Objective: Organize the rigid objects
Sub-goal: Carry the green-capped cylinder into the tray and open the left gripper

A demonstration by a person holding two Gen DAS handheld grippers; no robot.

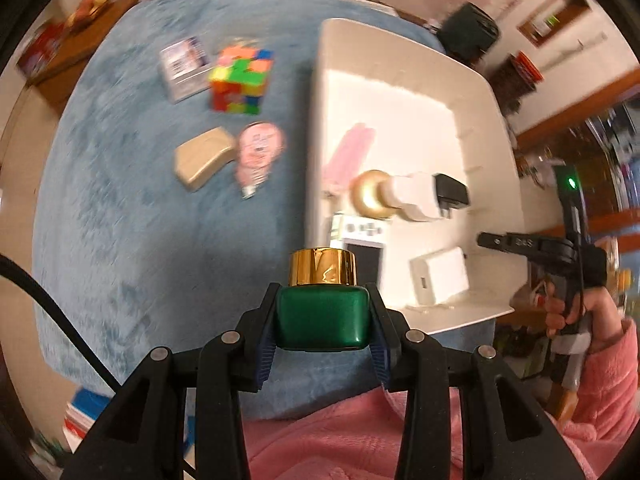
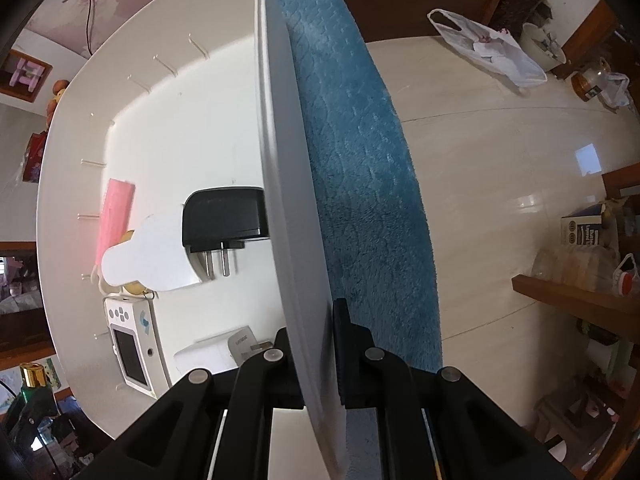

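A: We start with the biggest thing, the white tray (image 2: pixel 168 128). It sits on the blue fuzzy blanket (image 1: pixel 132 208). It looks stiff and light, like thin plastic. Our right tongs (image 2: pixel 316 344) are squeezed shut on its rim, one finger inside and one outside. The rim is the best place to hold it, because the walls are too wide.

B: And what are we holding in the other hand?

A: Our left tongs (image 1: pixel 322 312) grip the little green bottle (image 1: pixel 322 316) with the gold cap (image 1: pixel 322 267). It is up in the air, above the blanket, just beside the tray.

B: How does it feel, do we think?

A: It looks like glass, so hard, smooth, maybe heavy for its size. It could slip or break. We hold it by its flat sides, low on the body, not by the cap.

B: What is still out?

A: The color cube (image 1: pixel 240 80), the tan block (image 1: pixel 204 158) and the pink tag (image 1: pixel 260 150).
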